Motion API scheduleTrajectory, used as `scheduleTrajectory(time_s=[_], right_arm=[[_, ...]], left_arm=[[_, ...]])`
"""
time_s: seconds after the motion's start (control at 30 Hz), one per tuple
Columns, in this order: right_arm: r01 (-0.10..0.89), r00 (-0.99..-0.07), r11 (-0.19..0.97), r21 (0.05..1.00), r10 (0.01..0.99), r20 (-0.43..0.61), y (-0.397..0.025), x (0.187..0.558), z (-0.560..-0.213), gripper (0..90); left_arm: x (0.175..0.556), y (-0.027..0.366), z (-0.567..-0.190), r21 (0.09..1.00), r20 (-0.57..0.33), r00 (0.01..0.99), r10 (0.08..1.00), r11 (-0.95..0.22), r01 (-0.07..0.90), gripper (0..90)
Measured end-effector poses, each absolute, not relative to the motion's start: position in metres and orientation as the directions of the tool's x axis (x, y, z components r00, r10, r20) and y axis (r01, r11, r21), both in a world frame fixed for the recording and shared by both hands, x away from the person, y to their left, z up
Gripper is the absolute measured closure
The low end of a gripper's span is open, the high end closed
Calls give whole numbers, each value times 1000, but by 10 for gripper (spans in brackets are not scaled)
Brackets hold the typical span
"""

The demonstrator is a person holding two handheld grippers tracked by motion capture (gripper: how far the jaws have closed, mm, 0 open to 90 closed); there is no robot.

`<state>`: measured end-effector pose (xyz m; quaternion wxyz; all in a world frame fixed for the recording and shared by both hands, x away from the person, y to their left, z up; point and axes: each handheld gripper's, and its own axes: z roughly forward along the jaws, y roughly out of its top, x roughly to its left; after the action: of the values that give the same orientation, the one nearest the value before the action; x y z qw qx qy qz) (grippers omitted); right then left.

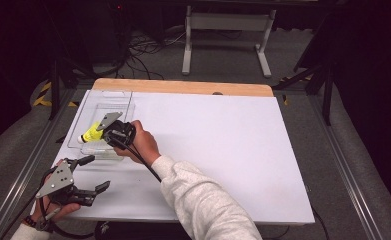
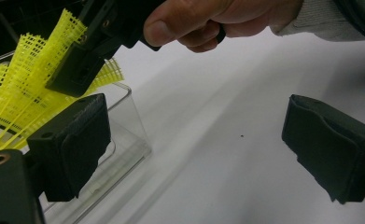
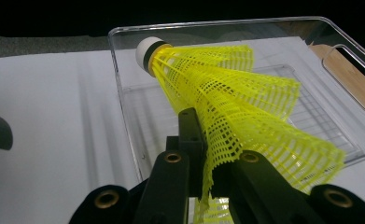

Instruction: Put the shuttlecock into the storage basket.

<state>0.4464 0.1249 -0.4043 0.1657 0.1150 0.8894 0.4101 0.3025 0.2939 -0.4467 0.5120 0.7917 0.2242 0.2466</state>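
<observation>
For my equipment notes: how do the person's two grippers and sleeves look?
Both the left gripper and the right gripper are black, each topped by a grey three-cornered plate, with a black cable trailing. Brass-coloured rivets mark the jaw arms. The sleeve is light grey knit.

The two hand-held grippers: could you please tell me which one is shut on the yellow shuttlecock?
The right hand-held gripper, over the clear tray, pinches the yellow shuttlecock by its skirt. The left hand-held gripper is open and empty, nearer the table's front edge.
</observation>
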Motion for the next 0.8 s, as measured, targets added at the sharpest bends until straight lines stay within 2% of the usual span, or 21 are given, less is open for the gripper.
scheduleTrajectory(time_s=[0.8], right_arm=[[109, -929, 681, 724, 329, -170, 142, 455, -421, 874]], left_arm=[[303, 294, -448, 921, 150, 785, 601, -373, 111, 92]])
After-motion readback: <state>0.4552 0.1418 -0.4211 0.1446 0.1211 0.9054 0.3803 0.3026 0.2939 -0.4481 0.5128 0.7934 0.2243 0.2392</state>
